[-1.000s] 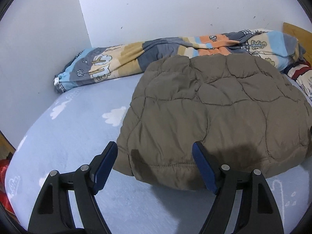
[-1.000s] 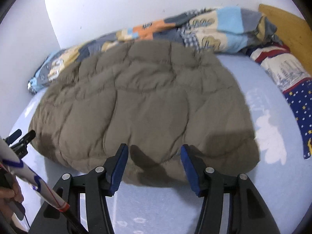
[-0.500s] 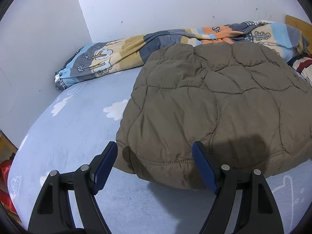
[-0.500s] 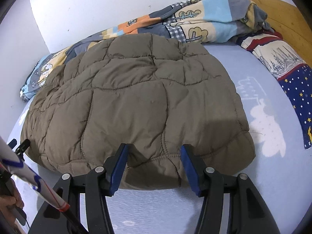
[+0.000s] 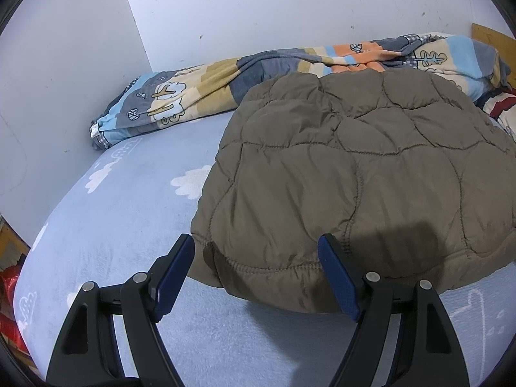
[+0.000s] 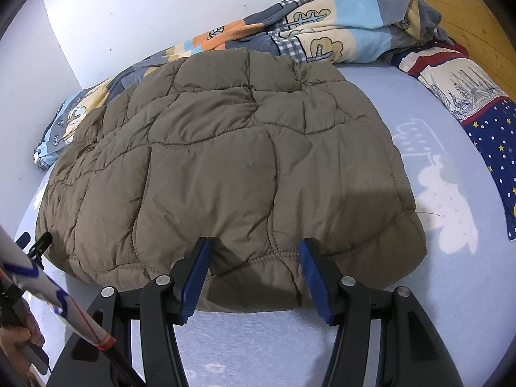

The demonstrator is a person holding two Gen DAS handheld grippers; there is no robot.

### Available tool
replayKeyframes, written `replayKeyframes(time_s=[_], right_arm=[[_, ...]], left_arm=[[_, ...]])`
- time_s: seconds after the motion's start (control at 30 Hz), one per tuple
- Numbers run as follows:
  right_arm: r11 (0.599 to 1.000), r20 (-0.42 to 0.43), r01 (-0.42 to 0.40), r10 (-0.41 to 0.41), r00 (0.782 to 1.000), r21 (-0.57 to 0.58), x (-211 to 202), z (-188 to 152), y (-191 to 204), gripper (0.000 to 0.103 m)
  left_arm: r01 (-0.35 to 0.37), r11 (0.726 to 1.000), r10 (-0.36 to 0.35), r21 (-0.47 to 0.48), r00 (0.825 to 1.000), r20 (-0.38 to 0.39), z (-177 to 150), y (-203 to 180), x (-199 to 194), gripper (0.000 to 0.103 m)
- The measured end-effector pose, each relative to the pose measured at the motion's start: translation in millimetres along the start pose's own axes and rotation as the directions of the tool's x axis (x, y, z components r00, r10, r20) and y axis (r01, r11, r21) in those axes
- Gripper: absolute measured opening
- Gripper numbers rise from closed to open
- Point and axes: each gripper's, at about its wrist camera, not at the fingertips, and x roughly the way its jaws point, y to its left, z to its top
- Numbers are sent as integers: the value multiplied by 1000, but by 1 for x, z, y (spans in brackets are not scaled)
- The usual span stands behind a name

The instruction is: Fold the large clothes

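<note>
Pale blue fleece covers the bed [image 5: 135, 193], printed with white clouds and running back to a white wall [image 5: 258, 9]. At the far left edge, below the mattress, something red [image 5: 9, 306] shows, too cut off to name. A patchwork blanket [image 5: 200, 90] lies bunched along the wall, from the corner across to the right. In front of it the brown quilted jacket [image 5: 354, 177] lies flat on the sheet, its far edge touching the blanket. To the right sit a starry blue pillow [image 6: 483, 109] and a wooden headboard [image 6: 464, 22].

The left claw [image 5: 256, 245] stands wide open over the jacket's near left corner, gripping nothing. The right claw [image 6: 254, 246] is partly open over the near hem, pads clear of the cloth. A hand [image 6: 19, 342] shows at that view's lower left.
</note>
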Motion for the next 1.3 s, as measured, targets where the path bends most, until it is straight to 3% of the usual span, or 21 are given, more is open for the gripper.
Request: replayKeyframes(time_s=[0.33, 0.4, 0.47, 0.5, 0.57, 0.63, 0.7, 0.77, 0.9, 1.03, 1.07, 1.2, 1.3], right_arm=[[1000, -1, 0, 0, 1000, 7, -7, 1, 2, 62], [1000, 0, -5, 5, 1000, 15, -9, 2, 1, 62], [999, 7, -8, 8, 1000, 31, -13, 4, -2, 62], [999, 14, -7, 6, 1000, 46, -16, 6, -6, 62], [994, 37, -8, 4, 999, 106, -25, 9, -18, 67], [981, 61, -6, -6, 998, 195, -33, 11, -37, 71], [955, 78, 7, -31, 996, 298, -42, 9, -59, 74], [899, 82, -31, -6, 997, 436, -45, 3, -88, 75], [763, 76, -98, 64, 995, 639, -36, -16, -127, 75], [664, 106, -175, 142, 984, 727, -20, -31, -143, 75], [648, 107, -180, 152, 983, 740, -16, -33, -147, 75], [592, 137, -206, 159, 978, 780, -3, -43, -159, 77], [540, 185, -252, 177, 967, 803, 9, -48, -170, 84]], left_arm=[[19, 1000, -19, -22, 1000, -6, 3, 5, -4, 78], [66, 995, -69, -80, 997, -29, 5, 15, -2, 78], [129, 972, -144, -198, 988, -62, 6, 34, 4, 78], [155, 948, -183, -278, 980, -81, 5, 47, 8, 78], [189, 873, -267, -449, 957, -116, -1, 77, 22, 78], [195, 811, -320, -552, 937, -139, -10, 95, 33, 78], [217, 740, -389, -636, 910, -142, -18, 107, 43, 78], [244, 667, -456, -704, 881, -127, -26, 112, 49, 78], [290, 587, -512, -755, 856, -69, -32, 110, 53, 78], [346, 493, -601, -798, 799, -25, -38, 104, 65, 78], [350, 473, -616, -809, 787, -20, -40, 102, 69, 78], [363, 426, -632, -829, 775, 14, -44, 100, 80, 81], [372, 346, -665, -861, 745, 54, -48, 97, 96, 85]])
